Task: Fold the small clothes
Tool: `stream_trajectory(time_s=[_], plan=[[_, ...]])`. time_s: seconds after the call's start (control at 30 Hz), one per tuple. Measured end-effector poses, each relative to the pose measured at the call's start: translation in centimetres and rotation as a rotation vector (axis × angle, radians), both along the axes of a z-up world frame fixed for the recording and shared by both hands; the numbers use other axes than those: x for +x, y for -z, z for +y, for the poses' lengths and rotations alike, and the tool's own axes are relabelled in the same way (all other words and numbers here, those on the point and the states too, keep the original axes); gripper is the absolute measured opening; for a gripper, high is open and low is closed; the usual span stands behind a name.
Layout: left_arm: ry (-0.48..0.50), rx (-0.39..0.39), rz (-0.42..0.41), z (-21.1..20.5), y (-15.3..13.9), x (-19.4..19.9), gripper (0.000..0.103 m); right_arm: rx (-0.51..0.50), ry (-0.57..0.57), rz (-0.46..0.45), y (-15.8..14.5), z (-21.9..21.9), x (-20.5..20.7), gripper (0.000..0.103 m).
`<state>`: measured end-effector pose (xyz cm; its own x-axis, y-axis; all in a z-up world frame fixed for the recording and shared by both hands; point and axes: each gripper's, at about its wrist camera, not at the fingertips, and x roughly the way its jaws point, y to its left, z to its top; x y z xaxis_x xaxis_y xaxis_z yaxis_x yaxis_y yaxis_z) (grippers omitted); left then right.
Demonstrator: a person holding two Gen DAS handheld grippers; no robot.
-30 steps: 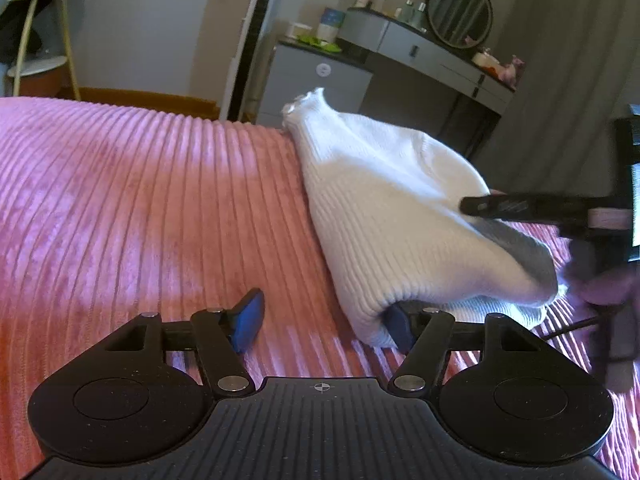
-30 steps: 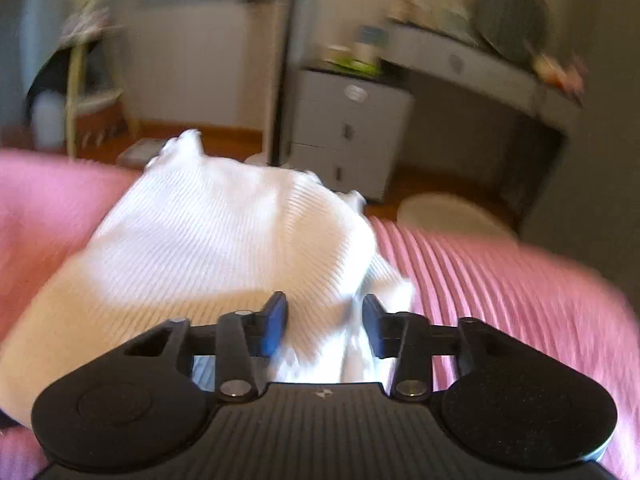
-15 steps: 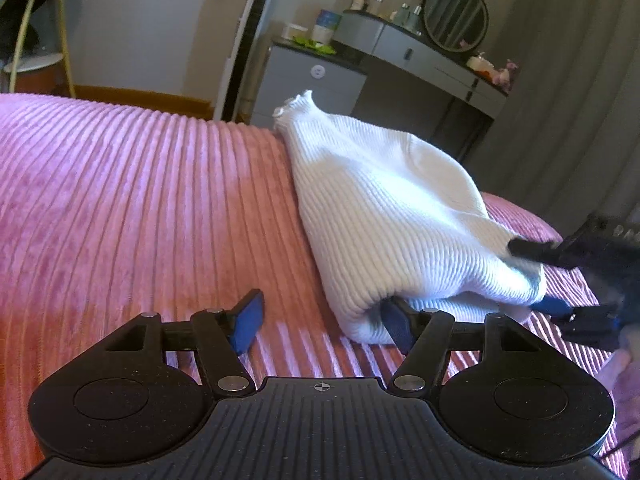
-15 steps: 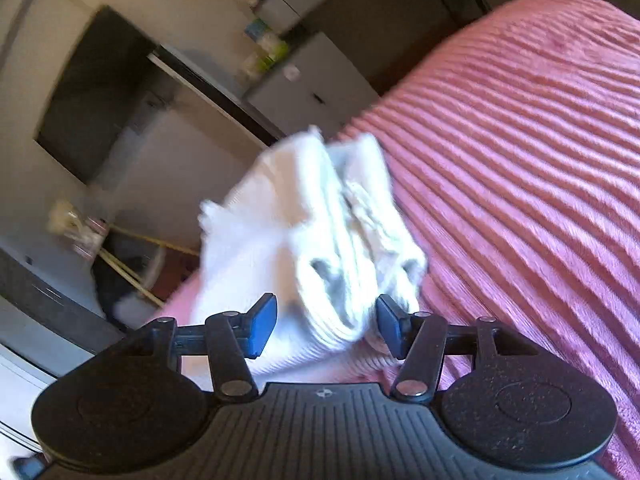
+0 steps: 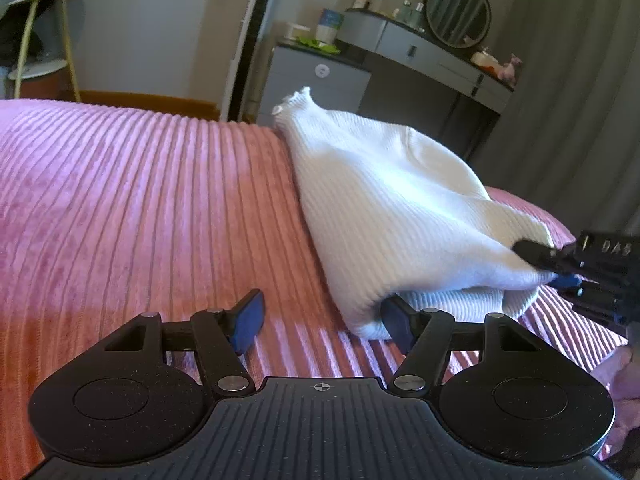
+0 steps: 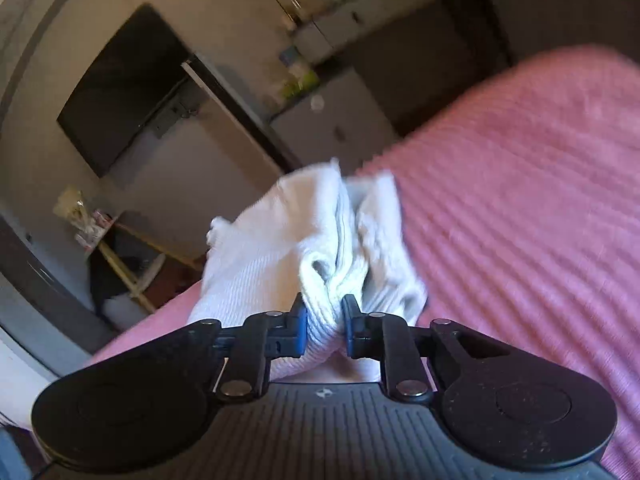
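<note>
A white ribbed knit garment [image 5: 392, 208] lies bunched on the pink ribbed bedspread [image 5: 140, 200]. My left gripper [image 5: 322, 312] is open at its near left corner. Its right fingertip [image 5: 394, 316] touches the cloth's folded edge, and only bedspread lies between the pads. My right gripper [image 5: 548, 268] comes in from the right at the garment's near right end. In the right wrist view the right gripper [image 6: 324, 312] is rolled sideways, with its jaws closing and the pads pinching a thick fold of the garment [image 6: 288, 240].
The bedspread [image 6: 520, 200] spreads wide to the left and right of the garment. Beyond the bed's far edge stand a grey cabinet [image 5: 316, 80], a dresser with a round mirror [image 5: 458, 12], a shelf stand [image 5: 40, 40] and a grey curtain [image 5: 580, 80].
My right gripper dropped to the garment's near right end, rolled sideways and closed on a fold there. The left gripper stayed open in the same spot.
</note>
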<state>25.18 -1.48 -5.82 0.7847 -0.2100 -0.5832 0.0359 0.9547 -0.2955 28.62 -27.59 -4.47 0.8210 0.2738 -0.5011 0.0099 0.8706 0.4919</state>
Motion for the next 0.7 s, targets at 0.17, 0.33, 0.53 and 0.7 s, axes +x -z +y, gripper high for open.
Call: stream_trajectory(time_s=[0.17, 0.33, 0.53, 0.7], plan=[[0.004, 0.000, 0.029, 0.3, -0.5, 0.3, 0.070, -0.043, -0.050, 0.051, 1.8, -0.5, 1.2, 0.018], [0.026, 0.002, 0.008, 0.8, -2.7, 0.0, 0.070, 0.027, -0.022, 0.000, 0.5, -2.6, 0.8, 0.032], [-0.004, -0.107, 0.004, 2.5, -4.3, 0.5, 0.071, 0.003, 0.003, -0.093, -1.8, -2.9, 0.1, 0.037], [-0.012, -0.247, 0.009, 3.9, -5.2, 1.5, 0.079, -0.011, -0.040, -0.112, -2.6, -1.2, 1.4, 0.036]])
